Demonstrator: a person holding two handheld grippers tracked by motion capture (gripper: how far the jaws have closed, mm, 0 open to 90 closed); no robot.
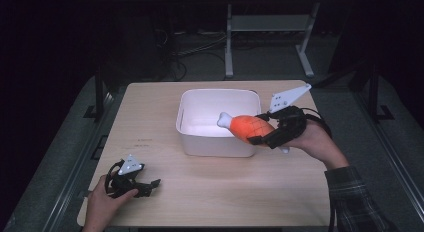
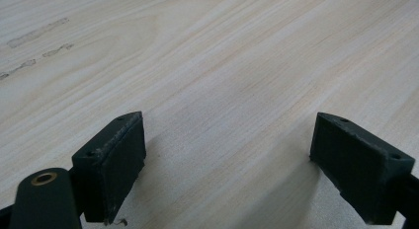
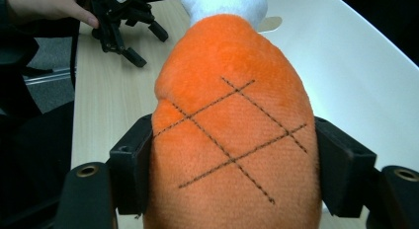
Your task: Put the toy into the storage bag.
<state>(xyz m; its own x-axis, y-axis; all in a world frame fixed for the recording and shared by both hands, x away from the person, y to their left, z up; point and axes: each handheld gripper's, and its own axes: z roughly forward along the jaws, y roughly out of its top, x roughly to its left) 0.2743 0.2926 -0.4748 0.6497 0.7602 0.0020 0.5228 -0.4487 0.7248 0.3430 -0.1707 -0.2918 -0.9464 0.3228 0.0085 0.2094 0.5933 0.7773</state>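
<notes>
Right gripper (image 1: 260,134) level, clamping plush drumstick (image 1: 247,126) over bin (image 1: 200,142) rim.

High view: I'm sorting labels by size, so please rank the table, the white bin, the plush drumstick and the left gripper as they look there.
1. Table
2. White bin
3. Plush drumstick, held above the bin by the right gripper
4. Left gripper, close to the drumstick in apparent size, so the last two are unsure.

Your high view looks forward and down over the whole pale wooden desk (image 1: 210,192). Your left tongs' (image 2: 227,155) camera skims the bare desktop from very close. Your right tongs' (image 3: 232,165) camera faces across the desk, sharing the left tongs (image 3: 126,24) with the high view.
</notes>
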